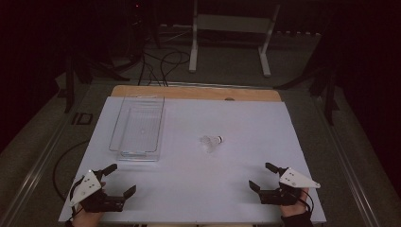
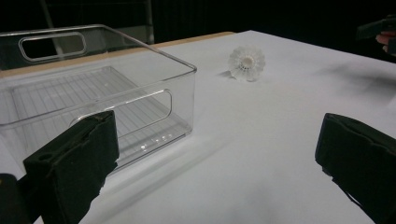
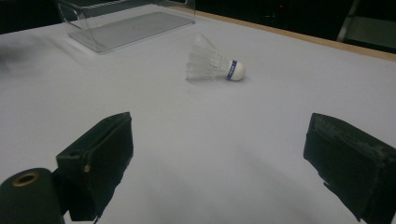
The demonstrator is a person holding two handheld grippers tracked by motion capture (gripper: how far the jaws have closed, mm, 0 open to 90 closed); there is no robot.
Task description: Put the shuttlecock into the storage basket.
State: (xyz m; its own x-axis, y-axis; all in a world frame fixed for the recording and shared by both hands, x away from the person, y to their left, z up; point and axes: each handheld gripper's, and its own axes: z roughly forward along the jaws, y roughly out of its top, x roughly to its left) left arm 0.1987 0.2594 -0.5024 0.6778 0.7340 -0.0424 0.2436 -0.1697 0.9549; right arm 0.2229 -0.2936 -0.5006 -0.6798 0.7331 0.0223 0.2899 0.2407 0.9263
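Item: white feathered shuttlecock with a blue-banded cork tip (image 1: 212,141), lying on its side near the middle of the white tabletop (image 1: 198,189), well apart from both claws.

Receptacle: clear rectangular plastic bin with cut-out handles (image 1: 138,126), standing empty to the shuttlecock's left.

Left gripper (image 1: 119,180): jaws spread wide, grasping nothing, resting at the near left edge.

Right gripper (image 1: 263,176): jaws likewise released and empty, pointing toward the shuttlecock.

Handling note: the right gripper is sitting nearer, so it probably suits the pickup. Pinching the firm cork tip rather than the feathers would likely avoid crushing them.
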